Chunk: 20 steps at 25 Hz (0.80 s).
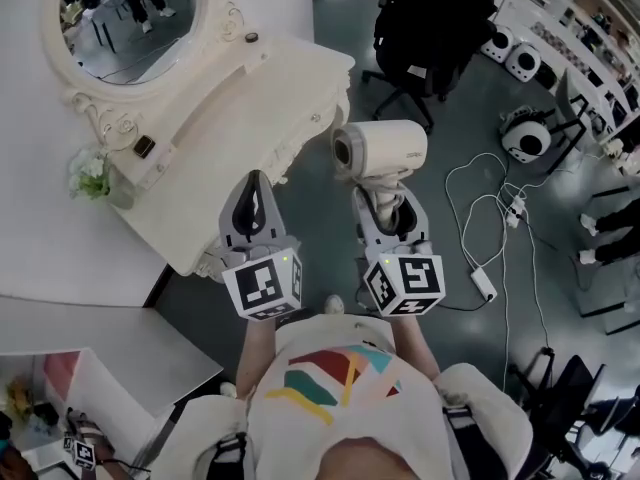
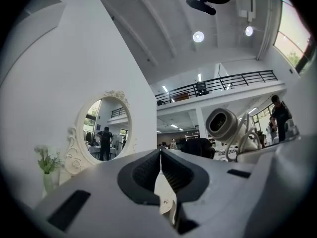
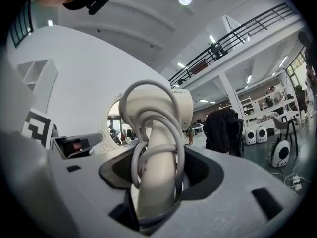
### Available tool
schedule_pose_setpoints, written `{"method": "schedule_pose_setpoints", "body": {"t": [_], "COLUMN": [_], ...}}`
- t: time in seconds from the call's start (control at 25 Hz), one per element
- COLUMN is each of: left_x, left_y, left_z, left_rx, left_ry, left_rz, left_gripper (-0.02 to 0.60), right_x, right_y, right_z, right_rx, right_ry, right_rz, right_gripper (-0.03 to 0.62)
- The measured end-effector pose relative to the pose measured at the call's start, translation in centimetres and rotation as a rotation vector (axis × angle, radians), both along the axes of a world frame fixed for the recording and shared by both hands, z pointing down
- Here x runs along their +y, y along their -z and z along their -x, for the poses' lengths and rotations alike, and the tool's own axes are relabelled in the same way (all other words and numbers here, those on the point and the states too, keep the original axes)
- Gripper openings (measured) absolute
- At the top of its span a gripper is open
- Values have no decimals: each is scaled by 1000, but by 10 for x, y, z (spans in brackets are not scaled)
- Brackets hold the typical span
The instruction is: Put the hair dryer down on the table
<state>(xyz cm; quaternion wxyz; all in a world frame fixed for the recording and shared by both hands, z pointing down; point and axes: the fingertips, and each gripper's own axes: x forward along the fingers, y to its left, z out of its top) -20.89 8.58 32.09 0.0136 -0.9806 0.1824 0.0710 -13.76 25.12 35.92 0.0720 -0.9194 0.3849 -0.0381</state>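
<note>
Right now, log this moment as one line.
task: hair dryer not yet on table | right gripper: jaws shut on hair dryer handle, cord wrapped round it | left gripper: jaws shut, empty

Hair dryer (image 1: 380,150) handle: lower end hidden inside jaws of right hand-held gripper (image 1: 388,206) in head view. In right gripper view, coiled cable (image 3: 180,152) covered much of handle. Mirror (image 1: 130,28) cut off by top edge of head view; figures reflected in it too small to make out. Small dark object (image 1: 144,147) on worktop (image 1: 240,108) too small to identify. Worktop's near edge partly hidden behind left hand-held gripper (image 1: 256,193).
</note>
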Motion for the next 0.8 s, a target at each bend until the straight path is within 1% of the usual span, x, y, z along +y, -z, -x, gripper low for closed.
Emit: {"method": "schedule_pose_setpoints", "body": {"t": [0.12, 0.28, 0.4, 0.64, 0.8], "left_x": [-2, -3, 2, 11, 6], "left_y": [-1, -7, -12, -16, -19], "left_z": [-5, -16, -25, -34, -39], "left_rx": [-6, -14, -18, -22, -22], "left_ry": [4, 7, 2, -13, -12], "left_rz": [5, 32, 42, 45, 57], "left_gripper": [6, 6, 6, 6, 6], "right_x": [-4, -3, 2, 15, 17], "right_y": [-2, -4, -10, -16, -13], "right_z": [-4, -10, -18, -30, -35], "right_rx": [0, -18, -28, -58, -42], "right_ry": [11, 27, 23, 0, -14], "right_rz": [1, -28, -9, -11, -10], "right_gripper": [227, 227, 227, 227, 227]}}
